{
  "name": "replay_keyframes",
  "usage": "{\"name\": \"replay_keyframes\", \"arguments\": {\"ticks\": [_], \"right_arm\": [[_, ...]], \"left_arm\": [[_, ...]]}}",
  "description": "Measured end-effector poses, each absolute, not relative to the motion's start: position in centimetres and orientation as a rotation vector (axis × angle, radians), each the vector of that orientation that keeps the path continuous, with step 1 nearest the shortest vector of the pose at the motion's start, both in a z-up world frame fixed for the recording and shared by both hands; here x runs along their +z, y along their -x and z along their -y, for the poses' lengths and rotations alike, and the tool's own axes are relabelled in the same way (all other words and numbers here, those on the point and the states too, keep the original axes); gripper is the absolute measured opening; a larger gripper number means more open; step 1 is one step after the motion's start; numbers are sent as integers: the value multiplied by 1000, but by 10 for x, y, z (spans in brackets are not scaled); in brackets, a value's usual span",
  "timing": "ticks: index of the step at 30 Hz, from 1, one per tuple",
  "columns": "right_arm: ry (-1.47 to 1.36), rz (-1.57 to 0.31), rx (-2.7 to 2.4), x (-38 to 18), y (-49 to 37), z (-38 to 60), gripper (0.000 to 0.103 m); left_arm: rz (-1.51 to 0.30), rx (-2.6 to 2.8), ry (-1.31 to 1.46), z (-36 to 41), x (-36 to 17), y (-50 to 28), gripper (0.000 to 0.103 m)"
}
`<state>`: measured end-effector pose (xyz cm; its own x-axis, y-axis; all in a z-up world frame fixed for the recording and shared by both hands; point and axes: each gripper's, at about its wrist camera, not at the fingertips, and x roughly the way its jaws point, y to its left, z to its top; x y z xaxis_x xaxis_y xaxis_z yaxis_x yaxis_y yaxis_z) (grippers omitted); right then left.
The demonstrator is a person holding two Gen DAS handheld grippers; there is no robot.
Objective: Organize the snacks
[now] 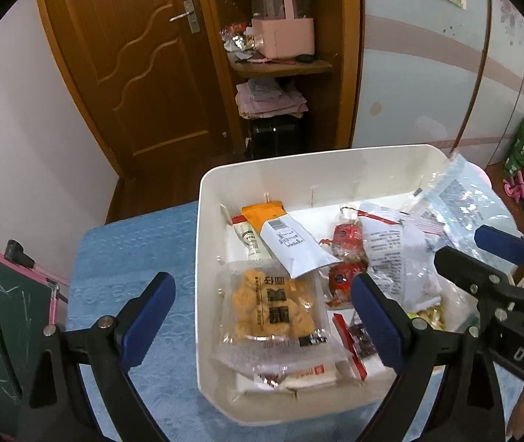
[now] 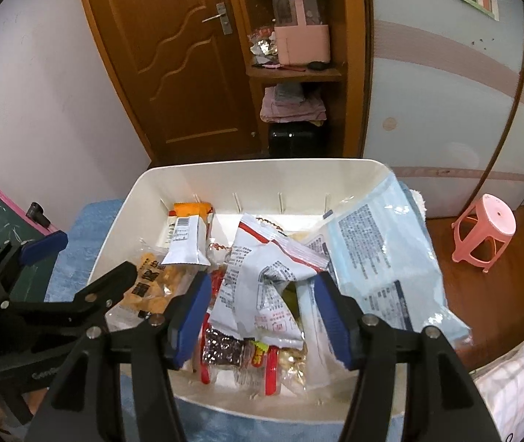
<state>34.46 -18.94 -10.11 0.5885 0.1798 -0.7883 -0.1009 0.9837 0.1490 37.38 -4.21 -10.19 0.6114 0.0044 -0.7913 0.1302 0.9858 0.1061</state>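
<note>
A white bin stands on a blue cloth and holds several snack packets. My left gripper hangs wide open over the bin's near left part. One finger is outside the wall, the other is inside, and a clear packet of orange snacks lies below the gap. My right gripper is open, its blue pads either side of a crumpled white-and-red packet without pressing it. A large pale blue bag leans on the bin's right rim. Each gripper appears in the other's view, the right gripper and the left gripper.
The blue cloth covers the table left of the bin. A green chalkboard with a pink frame stands at the left edge. Behind are a wooden door and a shelf with a pink basket. A pink stool stands on the floor at the right.
</note>
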Motion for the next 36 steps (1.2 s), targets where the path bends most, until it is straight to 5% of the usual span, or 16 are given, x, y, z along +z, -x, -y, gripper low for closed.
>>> {"name": "replay_keyframes", "arguments": {"ticks": [24, 36], "right_arm": [[-3, -711, 152, 16, -204, 175, 60], [-30, -637, 203, 28, -98, 171, 64]], "left_arm": [[-695, -94, -145, 28, 32, -212, 102], [-650, -78, -94, 13, 39, -95, 102]]}}
